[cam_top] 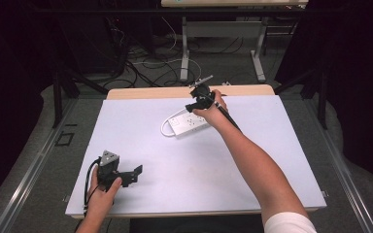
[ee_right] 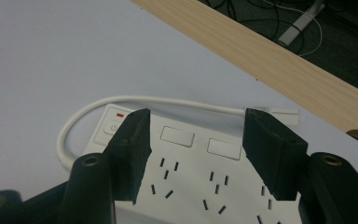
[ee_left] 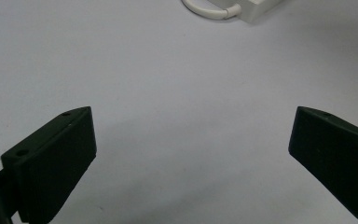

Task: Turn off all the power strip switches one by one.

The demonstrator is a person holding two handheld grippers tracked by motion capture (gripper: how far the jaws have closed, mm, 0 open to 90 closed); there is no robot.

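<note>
I have the right gripper (cam_top: 194, 105) out over the power strip (cam_top: 187, 124), which lies on the white worktop (cam_top: 213, 165) towards its far edge, a little right of centre. In the right gripper view the gripper (ee_right: 193, 154) looks down on the strip (ee_right: 191, 182), its jaws partly spread above the strip's top face. Nothing is between them, and I cannot tell whether the tips touch the plastic. Rows of socket slots and two blank square covers lie between and below the jaws. The switch (ee_right: 111, 126), with a small red mark above it, sits at the strip's end just beside the left-hand jaw. The white cord (ee_right: 74, 122) leaves that end, loops out over the worktop and runs back along the strip's far side. Beyond it I see the wooden edge (ee_right: 279, 60) of the worktop and the floor cables.

My left gripper (cam_top: 126, 174) rests low at the near left corner of the worktop, well apart from the strip. In the left gripper view the gripper (ee_left: 191, 154) has its jaws spread wide over bare white surface, holding nothing. The strip's end (ee_left: 261, 9) and a bend of cord (ee_left: 209, 11) show at the top edge.
</note>
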